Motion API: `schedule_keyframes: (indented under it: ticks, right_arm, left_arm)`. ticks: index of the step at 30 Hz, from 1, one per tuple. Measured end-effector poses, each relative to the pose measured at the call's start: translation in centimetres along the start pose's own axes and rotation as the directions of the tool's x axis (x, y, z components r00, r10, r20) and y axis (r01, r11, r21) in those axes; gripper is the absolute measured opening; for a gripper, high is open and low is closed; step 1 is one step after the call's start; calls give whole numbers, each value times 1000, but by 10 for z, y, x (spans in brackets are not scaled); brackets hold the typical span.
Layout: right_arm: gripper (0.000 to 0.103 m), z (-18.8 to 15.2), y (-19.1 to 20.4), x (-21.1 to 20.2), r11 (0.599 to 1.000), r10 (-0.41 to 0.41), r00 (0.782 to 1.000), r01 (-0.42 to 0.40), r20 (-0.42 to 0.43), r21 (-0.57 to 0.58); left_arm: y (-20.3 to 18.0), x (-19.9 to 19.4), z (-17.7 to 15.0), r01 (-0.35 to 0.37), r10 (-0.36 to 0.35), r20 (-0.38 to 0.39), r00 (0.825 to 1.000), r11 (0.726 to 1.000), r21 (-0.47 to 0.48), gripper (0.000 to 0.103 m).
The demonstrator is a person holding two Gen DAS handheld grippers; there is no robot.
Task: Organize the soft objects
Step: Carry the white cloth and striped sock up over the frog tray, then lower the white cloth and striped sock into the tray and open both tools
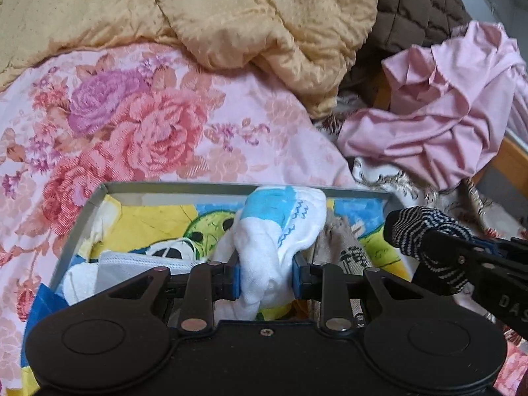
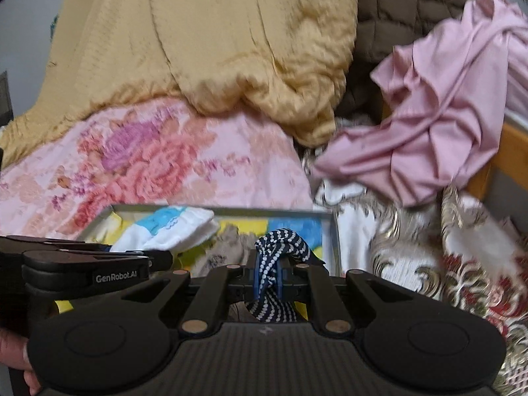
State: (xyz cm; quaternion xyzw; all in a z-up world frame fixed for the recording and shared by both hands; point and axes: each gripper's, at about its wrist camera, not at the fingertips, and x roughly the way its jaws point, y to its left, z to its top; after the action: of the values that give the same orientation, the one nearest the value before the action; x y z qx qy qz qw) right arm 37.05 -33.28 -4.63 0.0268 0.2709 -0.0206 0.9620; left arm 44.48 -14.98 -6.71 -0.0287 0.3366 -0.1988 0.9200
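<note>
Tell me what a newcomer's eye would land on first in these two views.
First, the white and blue sock clamped in the left gripper, hanging over the grey tray with its bright cartoon lining. Beside it, the right gripper pinches a navy dotted sock over the same tray's right end. Behind them, the big rose-print bedspread fills the left, with a crumpled pink garment heaped at the right.

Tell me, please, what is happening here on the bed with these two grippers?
A person is sorting socks into a shallow grey box on the floral bedspread. The left gripper is shut on a white and blue sock over the box. The right gripper is shut on a dark dotted sock beside it. A beige sock already lies inside.
</note>
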Motion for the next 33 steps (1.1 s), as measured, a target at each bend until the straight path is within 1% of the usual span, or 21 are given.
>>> schedule_keyframes:
  ticks: [4,8,13,15,19,22,23,25,26,27,28,29,31,32,33]
  right_arm:
    - [10,-7,-1,12,1000,-2,998,2,-56,5]
    - [10,-15,1,22,1000,2,994,-3,-109,-7]
    - [11,-19,1,27,1000,5,989,-8,-145,-19]
    - [12,-19,-1,25,1000,14,990,-15,-140,-6]
    - [14,-18,-4,20,1000,24,991,-24,-130,-2]
    - [16,-16,-6,16,1000,25,993,-25,-118,2]
    - [17,-16,-6,13,1000,27,993,-27,-111,4]
    - [28,-15,-6,8,1000,27,995,-27,-97,0]
    - [35,-15,-6,5,1000,26,996,-26,-87,-5]
    - [38,-15,-5,2,1000,24,997,-25,-76,-10]
    - [40,-15,-4,0,1000,24,997,-25,-69,-13]
    - [42,-15,-3,-3,1000,26,998,-27,-62,-16]
    - [50,-15,-1,-10,999,26,999,-27,-46,-22]
    - [53,-15,0,-13,999,28,999,-29,-41,-25]
    - [58,-15,1,-16,999,30,999,-31,-36,-27]
  left_arm:
    - [-5,12,-5,3,-2,-46,999,1000,20,30]
    - [-7,25,-12,-7,10,-90,996,999,38,32]
    - [-9,30,-16,-19,25,-87,996,997,71,34]
    - [-10,30,-17,-21,27,-82,996,997,74,36]
    - [-4,24,-18,-7,9,-51,999,999,33,39]
    - [-3,21,-18,-5,7,-39,999,1000,28,41]
    - [-3,20,-18,-6,7,-38,999,1000,29,41]
    - [-4,17,-16,-6,7,-32,999,1000,25,42]
    - [-4,15,-16,-5,6,-27,1000,1000,24,44]
    - [-4,13,-15,-7,7,-21,1000,1000,23,48]
    - [-4,11,-15,-8,8,-14,1000,1000,21,50]
    - [-3,9,-14,-7,7,-7,1000,1000,16,54]
    - [-2,4,-14,-5,5,8,1000,1000,6,61]
    - [-2,2,-14,-4,4,15,1000,1000,1,69]
    - [-1,-1,-13,-3,4,23,1000,1000,-5,77]
